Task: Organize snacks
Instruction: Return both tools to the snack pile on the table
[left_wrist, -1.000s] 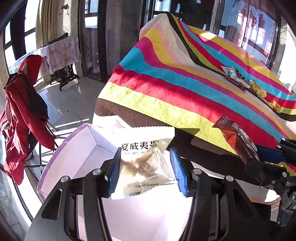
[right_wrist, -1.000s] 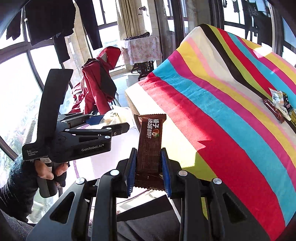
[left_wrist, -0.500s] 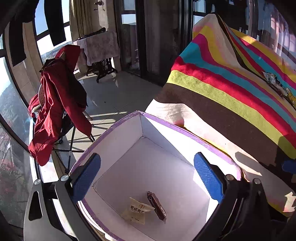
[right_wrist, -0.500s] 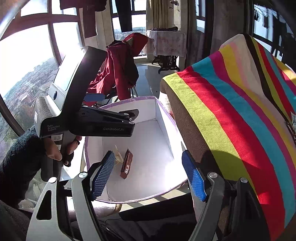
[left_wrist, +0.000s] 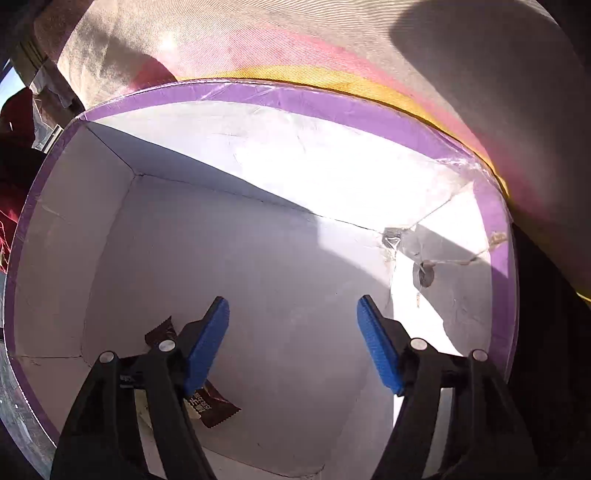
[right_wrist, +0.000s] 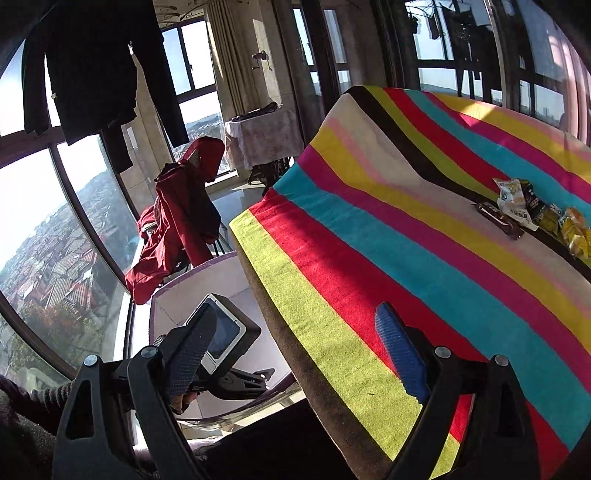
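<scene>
My left gripper is open and empty, down inside the white box with a purple rim. A brown snack bar lies on the box floor under the left finger, with a pale packet beside it, mostly hidden. My right gripper is open and empty over the near edge of the striped table. A pile of snacks lies at the table's far right, with a dark bar at its left. The box and the left gripper's body show in the right wrist view at lower left.
The box stands on the floor against the table's draped cloth. A red jacket on a chair stands behind the box. Windows run along the left. A small covered table stands at the back.
My left gripper has dropped deep into the box and turned toward the table side. My right gripper has swung from over the box to the table. Both stay open.
</scene>
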